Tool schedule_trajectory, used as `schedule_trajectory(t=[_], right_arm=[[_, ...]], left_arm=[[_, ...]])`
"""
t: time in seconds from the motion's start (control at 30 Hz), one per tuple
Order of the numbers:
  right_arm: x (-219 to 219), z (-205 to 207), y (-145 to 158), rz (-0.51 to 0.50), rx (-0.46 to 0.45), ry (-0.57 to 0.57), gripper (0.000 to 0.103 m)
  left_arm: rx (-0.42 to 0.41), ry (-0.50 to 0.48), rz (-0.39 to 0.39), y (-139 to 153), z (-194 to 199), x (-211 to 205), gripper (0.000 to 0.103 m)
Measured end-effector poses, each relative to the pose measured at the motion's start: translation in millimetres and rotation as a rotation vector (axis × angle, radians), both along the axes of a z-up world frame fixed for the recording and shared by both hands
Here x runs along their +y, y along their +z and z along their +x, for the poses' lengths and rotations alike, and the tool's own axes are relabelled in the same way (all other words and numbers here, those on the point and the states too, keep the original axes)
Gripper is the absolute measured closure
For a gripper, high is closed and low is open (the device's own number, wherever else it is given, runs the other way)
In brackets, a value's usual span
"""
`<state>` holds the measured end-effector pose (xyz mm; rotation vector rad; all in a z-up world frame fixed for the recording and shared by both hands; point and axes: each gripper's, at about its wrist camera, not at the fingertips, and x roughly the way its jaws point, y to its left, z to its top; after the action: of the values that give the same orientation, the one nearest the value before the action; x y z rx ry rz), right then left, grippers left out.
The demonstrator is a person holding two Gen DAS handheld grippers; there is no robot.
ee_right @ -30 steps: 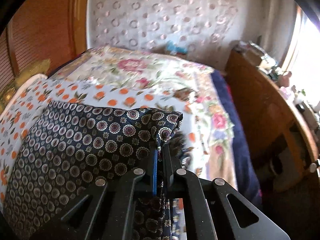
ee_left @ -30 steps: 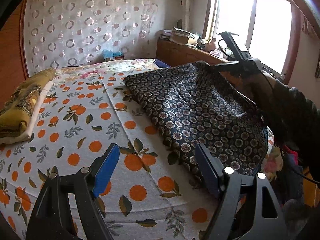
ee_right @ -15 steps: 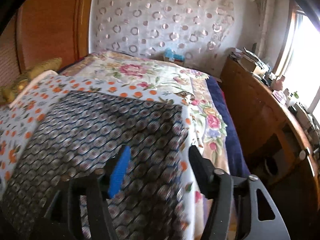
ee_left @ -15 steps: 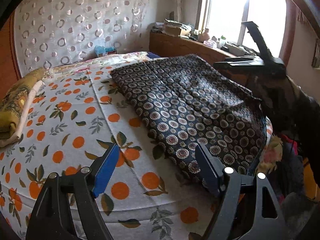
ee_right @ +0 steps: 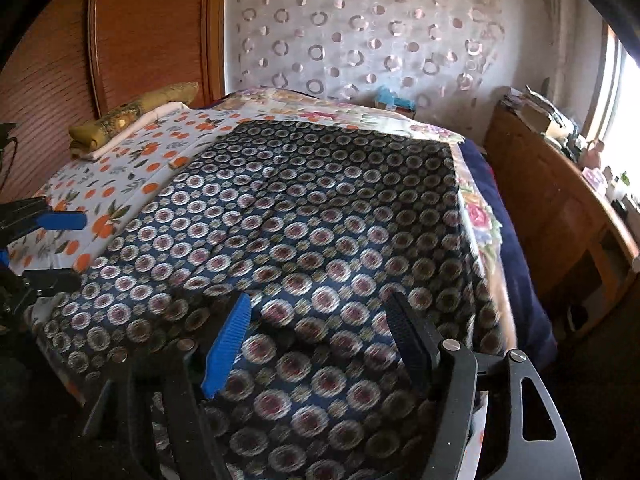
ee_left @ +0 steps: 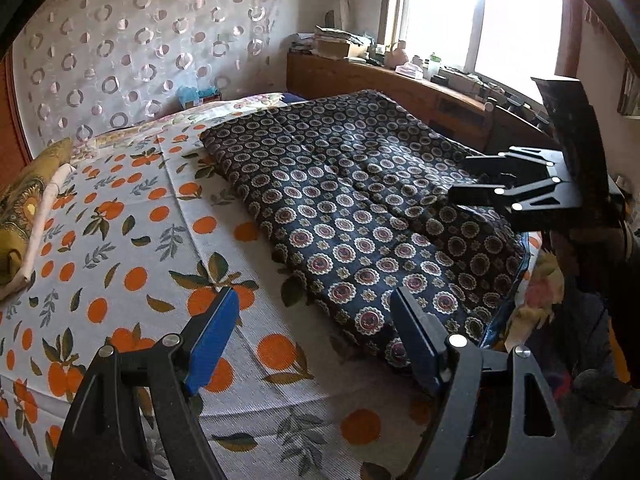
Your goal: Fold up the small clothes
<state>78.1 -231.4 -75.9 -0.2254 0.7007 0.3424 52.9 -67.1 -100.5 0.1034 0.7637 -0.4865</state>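
- Bright daylight from the window (ee_left: 480, 20), blown out to white glare.
- Strong fisheye curving, dark vignette at corners.
- Motion blur across the patterned cloth (ee_right: 320, 260) in right wrist view.

Under and ahead of the fingers: bedsheet (ee_left: 120, 240) printed with oranges and leaves. Far left of them: folded yellow cloth (ee_left: 20, 216) on a white one. Beyond: ring-patterned curtain (ee_right: 360, 32), teal box (ee_left: 196, 94). Right of them: wooden cabinet (ee_right: 560, 216), cluttered top, bright window (ee_left: 480, 12).
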Motion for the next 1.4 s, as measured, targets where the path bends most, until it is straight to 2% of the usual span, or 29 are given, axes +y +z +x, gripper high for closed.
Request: schedule_trajectory(t=[0.1,0.3,0.5,0.6,0.67,0.77,0.97,1.1,1.3,1.4], right_arm=[[0.3,-7.7,-3.8,0.015,0.003,-0.002,0.031],[8.2,-24.1,-10.7,-0.003,0.001,-0.003,0.031],[2.0,-39.9,-2.1,0.032,-0.003,-0.007,0.031],[-0.3,-44.0,-3.1,0.040,0.007,-0.003,0.031],[0.2,-45.4,-4.3,0.042,0.016,0.002,0.031],[1.1,-50.7,-2.6,0.051,0.018,0.012,0.031],[4.4,-62.7,10.7,0.053,-0.013,0.031,0.031],[5.0,-76.1,24.7,0.070,-0.043,0.052,0.031],[2.8,-87.3,27.2,0.062,-0.056,0.080,0.031],[0.8,-84.9,20.4,0.054,-0.037,0.076,0.031]], left_arm=[[0.022,-0.015,-0.002,-2.7,-1.0,-2.3,0.025],[0.085,-0.065,-0.019,-10.3,-4.6,-7.5,0.038],[0.078,-0.114,-0.004,-11.1,-14.2,-15.8,0.040],[0.089,-0.139,-0.023,-9.8,-16.6,-16.7,0.062],[0.112,-0.158,-0.046,-9.6,-16.3,-17.7,0.085],[0.088,-0.157,-0.055,-2.2,-16.6,-19.7,0.099],[-0.055,-0.134,-0.100,50.0,-11.0,-26.4,0.100],[-0.108,-0.132,-0.106,72.3,1.3,-33.7,0.100],[-0.132,-0.098,-0.091,79.2,24.4,-40.5,0.101],[-0.110,-0.077,-0.097,73.7,40.1,-37.5,0.101]])
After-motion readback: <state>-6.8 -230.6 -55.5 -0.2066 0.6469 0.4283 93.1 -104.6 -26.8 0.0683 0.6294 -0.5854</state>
